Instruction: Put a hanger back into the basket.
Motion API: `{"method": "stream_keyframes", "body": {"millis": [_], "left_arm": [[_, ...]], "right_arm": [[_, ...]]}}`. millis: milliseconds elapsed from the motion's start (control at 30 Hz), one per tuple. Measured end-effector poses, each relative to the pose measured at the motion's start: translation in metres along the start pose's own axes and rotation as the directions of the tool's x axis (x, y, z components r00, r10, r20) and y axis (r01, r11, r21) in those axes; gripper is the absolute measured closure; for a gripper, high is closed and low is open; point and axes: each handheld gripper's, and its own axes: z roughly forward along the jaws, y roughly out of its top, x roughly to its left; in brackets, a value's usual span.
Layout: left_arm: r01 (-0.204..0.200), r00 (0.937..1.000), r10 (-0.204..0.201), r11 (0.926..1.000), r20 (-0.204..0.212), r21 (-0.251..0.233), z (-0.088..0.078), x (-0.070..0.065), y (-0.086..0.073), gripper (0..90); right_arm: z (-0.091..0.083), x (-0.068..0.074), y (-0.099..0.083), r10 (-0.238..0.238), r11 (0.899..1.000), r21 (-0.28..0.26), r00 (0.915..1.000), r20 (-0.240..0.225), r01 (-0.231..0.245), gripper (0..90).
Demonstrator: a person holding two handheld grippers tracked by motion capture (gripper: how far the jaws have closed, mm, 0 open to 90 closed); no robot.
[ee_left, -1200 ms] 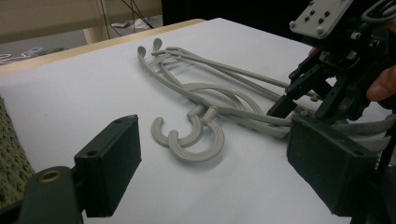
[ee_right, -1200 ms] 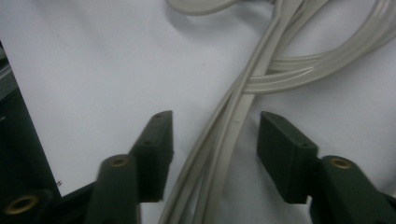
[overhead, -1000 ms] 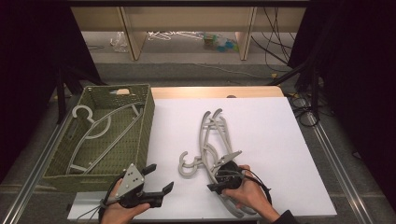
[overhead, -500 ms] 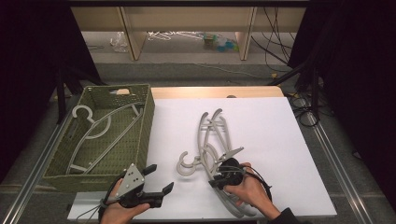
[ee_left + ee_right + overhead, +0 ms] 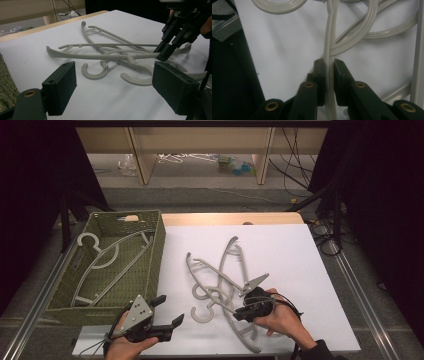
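Basket: olive-green woven rectangular basket (image 5: 157,251) at left edge of table, against white sheet; one pale grey plastic hanger (image 5: 107,262) lying flat inside.
Left gripper: black two-jaw left gripper (image 5: 167,312) in hand at near left corner of white sheet; jaws wide apart, nothing between; black pads (image 5: 60,86) framing pile in left gripper view.
Table: white sheet-covered table (image 5: 300,250), wooden strip at far edge.
Hanger pile: tangle of pale grey plastic clothes hangers (image 5: 220,280) at centre of sheet, toward near edge; hooks pointing to near edge.
Right gripper: black two-jaw right gripper (image 5: 240,312) in hand near near edge, right of centre; jaws just closing, now clamped on thin bar of one grey hanger (image 5: 329,50); bar running straight up between pads.
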Motion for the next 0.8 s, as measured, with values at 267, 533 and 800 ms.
{"method": "stream_keyframes", "body": {"millis": [267,533,800], "left_arm": [[-0.028,0.9996,0.028,0.9996,-0.004,0.008,0.002,0.0,0.001,21.3],[-0.097,0.9953,0.097,0.9942,0.007,0.046,0.015,-0.002,0.001,21.4],[-0.174,0.9846,0.171,0.9809,0.037,0.088,0.029,-0.005,0.004,22.3]], "right_arm": [[-0.019,-0.002,-0.006,-0.077,0.997,-0.018,0.9959,-0.047,0.076,82.2],[-0.031,0.0,-0.012,-0.134,0.991,-0.034,0.9838,-0.119,0.131,82.3],[-0.032,0.005,-0.012,-0.157,0.988,-0.03,0.9671,-0.2,0.154,82.2]]}}
